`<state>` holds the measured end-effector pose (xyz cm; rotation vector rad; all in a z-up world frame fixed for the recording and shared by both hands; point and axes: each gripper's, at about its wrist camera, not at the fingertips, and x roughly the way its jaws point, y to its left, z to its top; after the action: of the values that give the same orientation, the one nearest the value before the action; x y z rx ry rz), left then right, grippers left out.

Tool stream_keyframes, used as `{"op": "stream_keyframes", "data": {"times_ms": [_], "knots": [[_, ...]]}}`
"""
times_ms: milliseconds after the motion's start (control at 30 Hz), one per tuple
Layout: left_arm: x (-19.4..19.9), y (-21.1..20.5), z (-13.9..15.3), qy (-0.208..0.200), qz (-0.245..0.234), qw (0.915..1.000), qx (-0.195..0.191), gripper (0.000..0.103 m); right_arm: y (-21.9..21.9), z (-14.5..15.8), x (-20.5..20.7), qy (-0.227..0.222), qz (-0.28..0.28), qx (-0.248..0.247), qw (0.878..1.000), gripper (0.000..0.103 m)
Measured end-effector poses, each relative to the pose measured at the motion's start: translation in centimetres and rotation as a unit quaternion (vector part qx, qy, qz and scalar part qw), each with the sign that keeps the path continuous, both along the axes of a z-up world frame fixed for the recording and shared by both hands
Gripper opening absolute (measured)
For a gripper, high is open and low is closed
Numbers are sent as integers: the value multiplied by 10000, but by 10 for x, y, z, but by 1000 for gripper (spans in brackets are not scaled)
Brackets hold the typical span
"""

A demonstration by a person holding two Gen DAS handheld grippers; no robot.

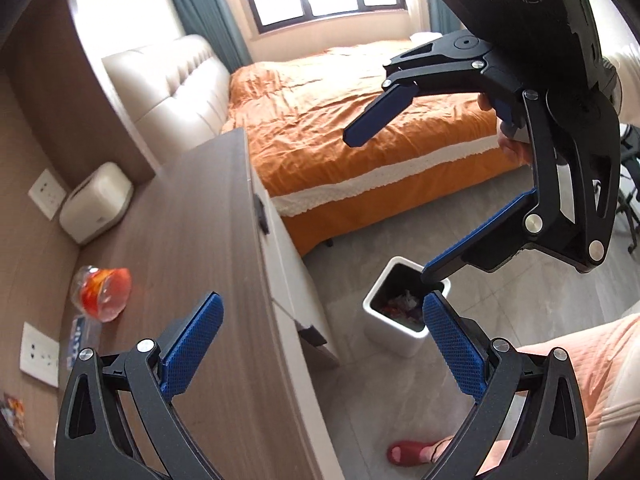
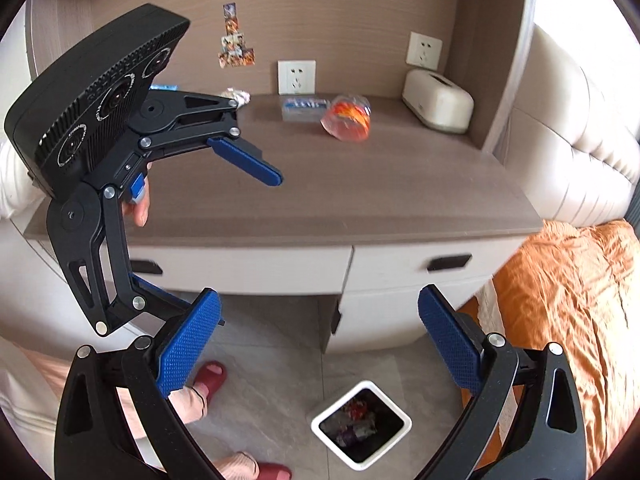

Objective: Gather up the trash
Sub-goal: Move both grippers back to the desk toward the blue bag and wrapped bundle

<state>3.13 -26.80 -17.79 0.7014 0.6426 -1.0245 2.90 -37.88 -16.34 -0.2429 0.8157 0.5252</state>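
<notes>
Both claws are spread wide and carry nothing. The left claw hangs above the front edge of the desk, one blue pad over the wood and the other out over the floor. The right claw is held off the desk altogether, above the white bin that stands on the grey tiles between the drawers and the bed. The bin already has crumpled wrappers in it.

The trash left to collect lies toward the back of the desk, near the wall. Closest to the middle is a clear plastic cup with orange print, tipped on its side; in the left view it shows at the left of the desk. Just beside it, toward the wall, lies a flat blue-and-white packet. Further along the back, partly hidden behind the left claw in the right view, is a small crumpled wad. The tissue box in the corner looks like it belongs there rather than being rubbish.

The cup is probably very light and thin-walled, so it would dent or squirt out under a hard squeeze; closing gently across its body, or over the rim, seems safest. The packet lies flat, which may make it awkward to get a pad under; taking it by a raised edge looks best. The wad should be soft and easy to pinch anywhere
</notes>
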Motion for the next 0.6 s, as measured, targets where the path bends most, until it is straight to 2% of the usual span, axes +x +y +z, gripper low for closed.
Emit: {"op": "stream_keyframes", "data": {"times_ms": [200,333,600], "knots": [[22,59,9,-55,845,9963,-133,98,52,9,30,-147,249,266,9992,98],[38,106,12,-99,1373,9904,-112,98,92,11,57,-189,541,340,9978,98],[65,209,16,-190,2466,9686,-248,98,176,6,116,-218,1146,427,9923,98]]}}
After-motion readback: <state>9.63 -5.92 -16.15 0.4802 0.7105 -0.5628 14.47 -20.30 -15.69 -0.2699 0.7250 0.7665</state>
